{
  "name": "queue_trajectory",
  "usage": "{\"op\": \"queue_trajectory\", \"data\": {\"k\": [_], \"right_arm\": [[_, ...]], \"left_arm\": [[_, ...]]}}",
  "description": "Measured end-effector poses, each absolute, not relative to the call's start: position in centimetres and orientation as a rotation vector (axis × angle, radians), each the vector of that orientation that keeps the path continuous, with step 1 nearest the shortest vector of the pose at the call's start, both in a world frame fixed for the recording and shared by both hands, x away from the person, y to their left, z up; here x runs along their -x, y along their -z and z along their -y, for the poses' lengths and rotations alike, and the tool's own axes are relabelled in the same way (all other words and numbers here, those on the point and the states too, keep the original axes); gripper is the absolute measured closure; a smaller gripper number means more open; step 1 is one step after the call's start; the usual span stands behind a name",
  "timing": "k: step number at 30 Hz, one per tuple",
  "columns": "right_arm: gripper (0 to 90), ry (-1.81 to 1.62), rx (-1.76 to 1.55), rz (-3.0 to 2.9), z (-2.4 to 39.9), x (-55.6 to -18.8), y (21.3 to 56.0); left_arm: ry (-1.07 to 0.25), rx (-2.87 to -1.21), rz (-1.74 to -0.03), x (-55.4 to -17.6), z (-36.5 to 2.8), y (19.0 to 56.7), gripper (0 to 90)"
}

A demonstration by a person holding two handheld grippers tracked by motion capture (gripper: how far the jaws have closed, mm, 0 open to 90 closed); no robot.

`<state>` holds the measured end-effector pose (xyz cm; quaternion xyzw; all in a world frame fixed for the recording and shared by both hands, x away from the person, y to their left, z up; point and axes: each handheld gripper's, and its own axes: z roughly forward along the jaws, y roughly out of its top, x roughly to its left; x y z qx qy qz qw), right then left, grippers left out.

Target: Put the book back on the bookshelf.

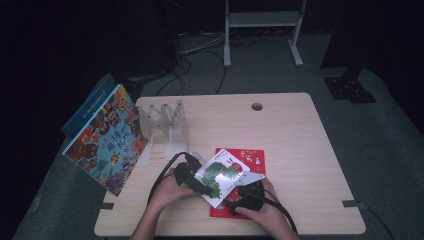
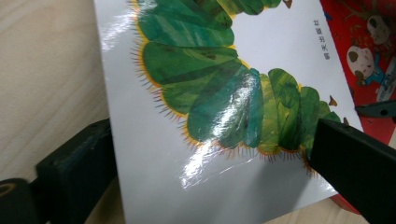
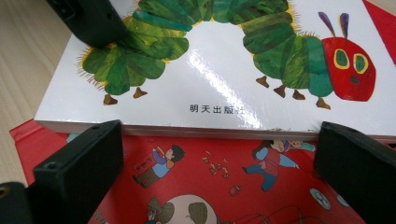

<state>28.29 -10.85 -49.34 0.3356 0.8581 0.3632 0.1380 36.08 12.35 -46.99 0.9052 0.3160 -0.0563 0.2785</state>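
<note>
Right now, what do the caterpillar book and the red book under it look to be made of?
Caterpillar book: glossy coated card cover, judging by the bright glare streaks; its thick pale edge suggests stiff board pages, though that is uncertain. Red book: printed paper or card cover, flat on the table, with a duller sheen; too little shows to tell how thick it is.

We see a light wooden table with a round cable hole near its far edge, standing on grey carpet. Beyond it the room is dark. A white metal frame with 2 legs stands at the back, black cables trail across the floor, and a black base plate sits at the right.
</note>
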Motion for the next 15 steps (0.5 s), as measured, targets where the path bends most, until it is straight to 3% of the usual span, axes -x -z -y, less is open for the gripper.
{"op": "queue_trajectory", "data": {"k": [15], "right_arm": [[0.0, -1.038, -0.980, -2.482, 10.9, -28.3, 49.4]], "left_arm": [[0.150, -2.303, -0.803, -35.7, -13.4, 44.5, 7.3]]}}
